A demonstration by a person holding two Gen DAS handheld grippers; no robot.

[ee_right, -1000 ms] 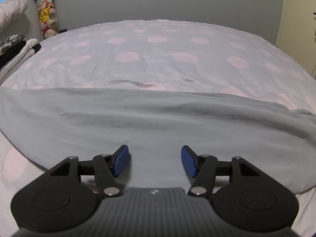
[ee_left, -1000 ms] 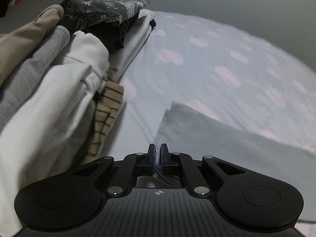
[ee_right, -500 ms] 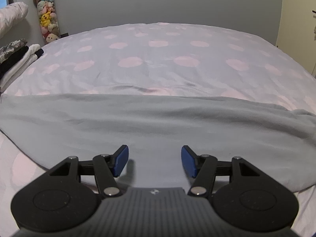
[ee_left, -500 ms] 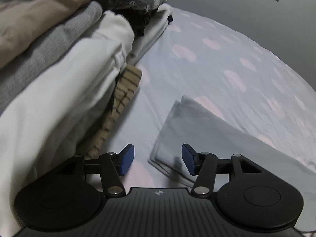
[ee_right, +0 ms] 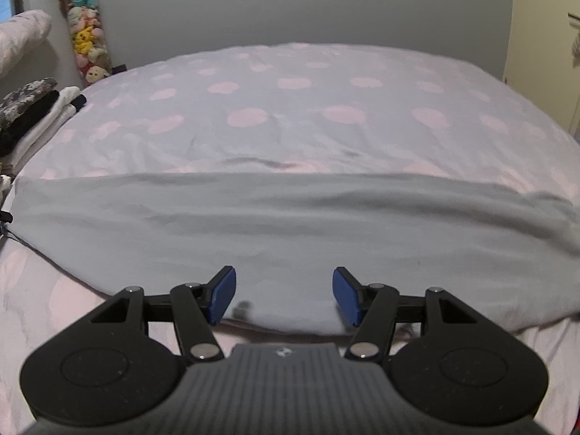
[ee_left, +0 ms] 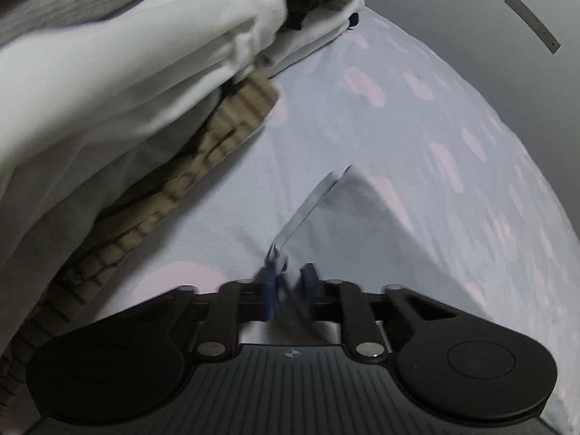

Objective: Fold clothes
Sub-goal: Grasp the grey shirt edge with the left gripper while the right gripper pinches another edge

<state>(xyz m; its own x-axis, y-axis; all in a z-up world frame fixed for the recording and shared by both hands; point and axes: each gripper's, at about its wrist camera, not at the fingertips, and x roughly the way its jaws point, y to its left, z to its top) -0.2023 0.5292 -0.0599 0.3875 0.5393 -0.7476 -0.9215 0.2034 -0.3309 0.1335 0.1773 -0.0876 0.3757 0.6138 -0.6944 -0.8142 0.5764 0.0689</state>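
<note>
A pale grey garment lies flat in a long band across the dotted bed sheet. In the left wrist view its left corner is pulled up off the sheet into my left gripper, whose blue pads are nearly together with the cloth edge pinched between them; the picture is blurred there. My right gripper hovers open just over the garment's near edge, with nothing between its fingers.
A heap of clothes rises at the left, white and grey on top and a tan striped piece underneath. A folded stack and a tube of plush toys stand at the far left. A grey wall is behind the bed.
My left gripper let go, opened, moved toward the garment's left corner, then shut on it and raised the edge. The right gripper has stayed open and drifted slightly back.
</note>
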